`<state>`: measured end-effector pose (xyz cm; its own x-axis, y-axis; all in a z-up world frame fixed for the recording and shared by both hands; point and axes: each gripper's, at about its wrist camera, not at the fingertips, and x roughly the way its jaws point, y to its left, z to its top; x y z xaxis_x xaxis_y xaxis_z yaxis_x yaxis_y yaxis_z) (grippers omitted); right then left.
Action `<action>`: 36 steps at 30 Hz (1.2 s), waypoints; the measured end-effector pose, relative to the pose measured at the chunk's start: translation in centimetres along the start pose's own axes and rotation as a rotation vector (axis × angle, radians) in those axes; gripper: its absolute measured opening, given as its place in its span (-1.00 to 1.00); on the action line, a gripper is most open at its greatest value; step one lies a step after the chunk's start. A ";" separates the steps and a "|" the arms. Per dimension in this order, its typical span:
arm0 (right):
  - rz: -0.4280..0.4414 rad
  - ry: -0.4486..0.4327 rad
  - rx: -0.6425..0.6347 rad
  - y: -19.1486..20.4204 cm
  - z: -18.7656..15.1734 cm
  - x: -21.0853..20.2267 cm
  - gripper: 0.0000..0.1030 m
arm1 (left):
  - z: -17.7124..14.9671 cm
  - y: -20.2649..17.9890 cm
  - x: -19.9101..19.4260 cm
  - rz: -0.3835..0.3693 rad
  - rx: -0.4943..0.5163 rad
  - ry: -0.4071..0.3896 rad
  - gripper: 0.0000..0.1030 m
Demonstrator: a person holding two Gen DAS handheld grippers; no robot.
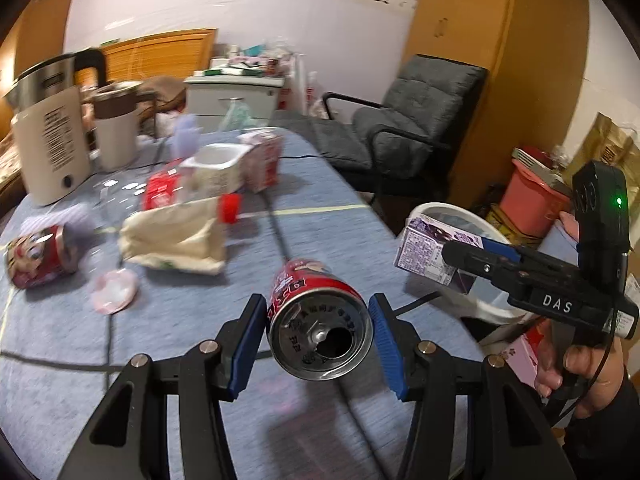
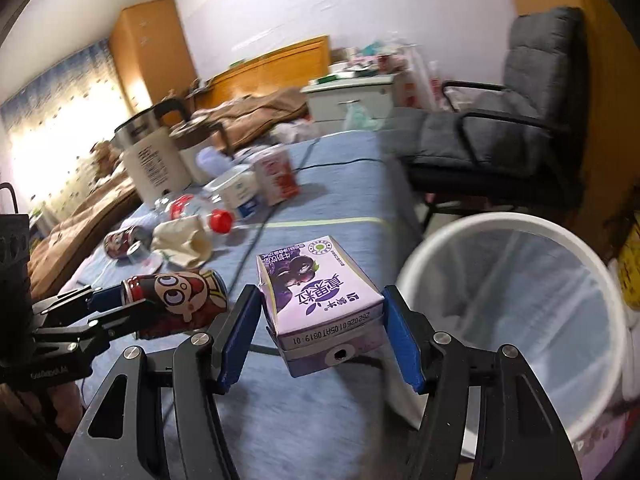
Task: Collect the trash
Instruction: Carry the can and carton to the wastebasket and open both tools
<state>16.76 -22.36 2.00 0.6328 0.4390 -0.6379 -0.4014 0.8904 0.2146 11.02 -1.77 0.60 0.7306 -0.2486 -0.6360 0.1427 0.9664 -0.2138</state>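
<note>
The purple carton point(image 2: 320, 304) is clamped in the right claw point(image 2: 322, 336), with the white bin point(image 2: 516, 320) just to its right; it should be carried over the rim before release. The red can point(image 1: 318, 320), opened and dented, is held lengthwise in the left claw point(image 1: 318, 338) above the bench point(image 1: 200, 360).

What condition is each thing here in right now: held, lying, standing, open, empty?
Left gripper: shut on the red can.
Red can: held above the table, tab end open.
Right gripper: shut on the purple carton.
Purple carton: held beside the bin.
White bin: upright, lined, looks empty.
Second red can: lying on its side.
Kettle: standing upright.
</note>
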 end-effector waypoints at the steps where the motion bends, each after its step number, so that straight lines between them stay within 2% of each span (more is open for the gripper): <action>1: -0.014 -0.009 0.014 -0.7 -0.1 -0.6 0.21 | 0.3 -0.6 0.3 -0.008 0.009 -0.002 0.06; 13: -0.150 -0.069 0.135 -8.0 -1.0 -5.0 0.21 | 4.4 -7.0 2.7 -0.122 0.093 -0.041 0.06; 21: -0.217 -0.042 0.175 -11.1 -2.5 -5.8 0.21 | 6.7 -12.1 5.1 -0.237 0.144 -0.047 0.06; 27: -0.261 0.007 0.187 -12.3 -3.6 -5.3 0.21 | 6.2 -14.8 8.1 -0.286 0.181 0.014 0.06; 36: -0.307 0.070 0.171 -13.1 -4.4 -4.1 0.22 | 4.6 -14.8 11.5 -0.294 0.158 0.124 0.07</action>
<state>16.55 -36.29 -1.43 0.6571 0.1434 -0.7401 -0.0787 0.9894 0.1219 20.37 -18.61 -0.09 0.5578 -0.5139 -0.6518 0.4432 0.8484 -0.2896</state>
